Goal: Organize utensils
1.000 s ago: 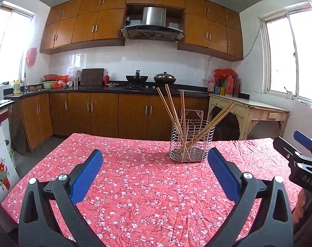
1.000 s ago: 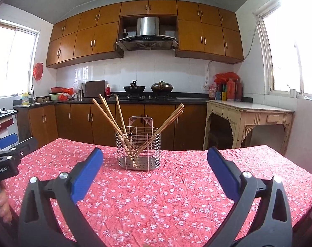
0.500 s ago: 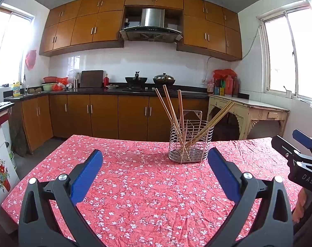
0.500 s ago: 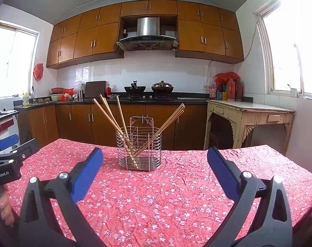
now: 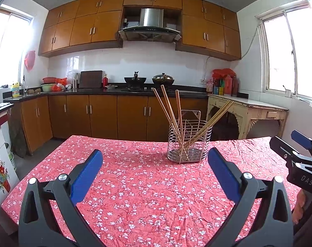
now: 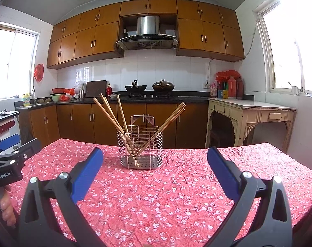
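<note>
A wire utensil basket stands on the far part of a table with a red flowered cloth. Several wooden chopsticks lean in it, some to the left, some to the right. The basket and chopsticks also show in the right wrist view. My left gripper is open and empty, above the cloth, short of the basket. My right gripper is open and empty too, on the basket's near right side.
The right gripper's body shows at the left view's right edge, the left gripper's body at the right view's left edge. Beyond the table are brown cabinets, a stove with woks and a cream side table.
Both views have dipped slightly downward: the basket and kitchen sit a little higher in the frames. Both grippers stay open and empty.
</note>
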Demonstrator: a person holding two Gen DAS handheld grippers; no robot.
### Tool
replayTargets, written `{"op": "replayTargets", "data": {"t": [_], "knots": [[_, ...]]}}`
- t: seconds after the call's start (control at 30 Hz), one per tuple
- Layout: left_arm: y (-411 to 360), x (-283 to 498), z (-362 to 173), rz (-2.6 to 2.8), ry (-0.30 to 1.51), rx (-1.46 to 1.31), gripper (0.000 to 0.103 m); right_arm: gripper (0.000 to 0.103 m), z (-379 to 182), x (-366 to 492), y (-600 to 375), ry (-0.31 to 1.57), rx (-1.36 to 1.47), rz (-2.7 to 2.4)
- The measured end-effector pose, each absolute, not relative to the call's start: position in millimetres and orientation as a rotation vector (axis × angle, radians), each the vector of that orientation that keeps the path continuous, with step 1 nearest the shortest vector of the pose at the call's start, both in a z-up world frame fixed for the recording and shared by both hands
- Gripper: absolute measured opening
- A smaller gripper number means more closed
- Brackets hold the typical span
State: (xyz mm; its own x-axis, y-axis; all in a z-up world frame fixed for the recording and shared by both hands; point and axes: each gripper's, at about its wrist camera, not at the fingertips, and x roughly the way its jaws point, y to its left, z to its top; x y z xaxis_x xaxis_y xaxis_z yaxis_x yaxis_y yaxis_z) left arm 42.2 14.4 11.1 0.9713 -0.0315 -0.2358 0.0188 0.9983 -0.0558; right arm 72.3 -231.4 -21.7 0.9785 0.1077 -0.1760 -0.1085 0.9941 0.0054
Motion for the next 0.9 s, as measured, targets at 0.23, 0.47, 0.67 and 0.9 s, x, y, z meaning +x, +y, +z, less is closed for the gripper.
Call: {"op": "replayTargets", "data": {"t": [0.23,0.47,0.67,0.9], "knots": [[15.0,42.4,10.8,-0.019,0.242,-0.054,0.101,0.099,-22.0,72.6,-231.5,0.178,-0.004,0.11],[12.4,40.8,11.1,-0.011,0.239,-0.044,0.101,0.099,-22.3,73.0,-231.9,0.178,-0.004,0.109],[11.3,40.7,10.8,0.0,0.239,-0.041,0.101,0.099,-22.8,73.1,-232.0,0.18,-0.003,0.111],[11.5,40.6,10.7,-0.001,0.241,-0.041,0.101,0.099,-25.1,73.5,-231.2,0.182,-0.004,0.115]]}}
